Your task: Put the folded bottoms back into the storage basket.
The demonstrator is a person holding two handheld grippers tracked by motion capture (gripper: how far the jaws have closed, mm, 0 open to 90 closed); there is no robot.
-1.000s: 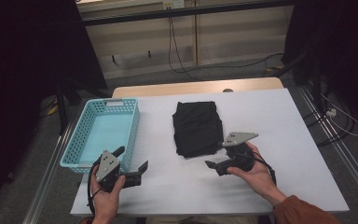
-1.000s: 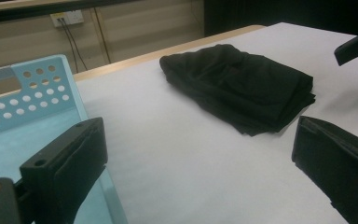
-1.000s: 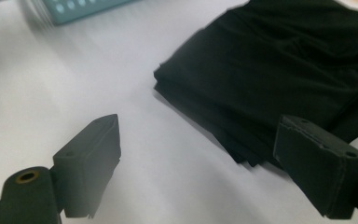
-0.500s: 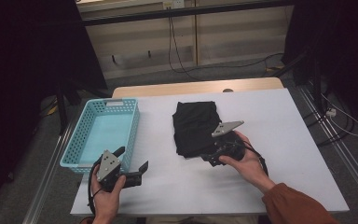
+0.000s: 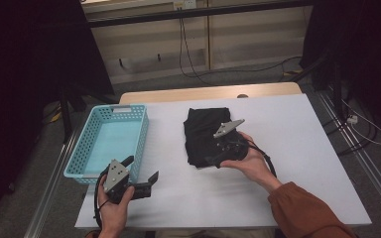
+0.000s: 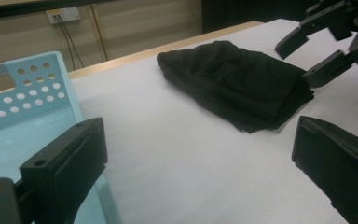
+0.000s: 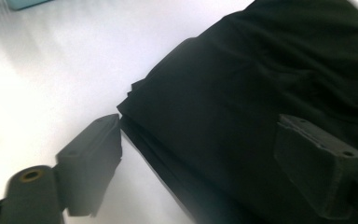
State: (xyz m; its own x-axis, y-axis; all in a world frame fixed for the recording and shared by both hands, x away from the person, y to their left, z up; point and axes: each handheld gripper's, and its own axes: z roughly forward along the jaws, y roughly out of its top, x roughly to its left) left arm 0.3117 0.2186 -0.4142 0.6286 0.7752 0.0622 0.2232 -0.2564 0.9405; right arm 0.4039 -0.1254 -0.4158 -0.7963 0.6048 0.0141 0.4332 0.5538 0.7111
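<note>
A person in a rust-orange sleeve (image 5: 302, 208) works at a white table (image 5: 297, 144), a two-jaw gripper in each hand. The right gripper (image 5: 217, 157) sits over the near edge of a folded black cloth (image 5: 206, 131) that lies flat on the table near its middle, closer to the far edge than to the near one. Its jaws stand apart and have just been closing a little; in the right gripper view the right gripper (image 7: 214, 163) has one jaw beside the cloth's near corner on bare tabletop and the other above the dark fabric (image 7: 270, 93), the layered hem running between them, with neither pad pressing on it. The left gripper (image 5: 141, 176) is held low near the table's near left corner, just off the near end of a light blue plastic basket (image 5: 87, 151) that stands along the left edge. Its jaws are also spread, gripping nothing; the left gripper view looks between them across the tabletop to the black cloth (image 6: 242, 86), the basket's perforated wall (image 6: 23, 93), and the right gripper (image 6: 326, 44) at the cloth's far side. Cables (image 5: 193, 54) hang down the wall beyond the table.
</note>
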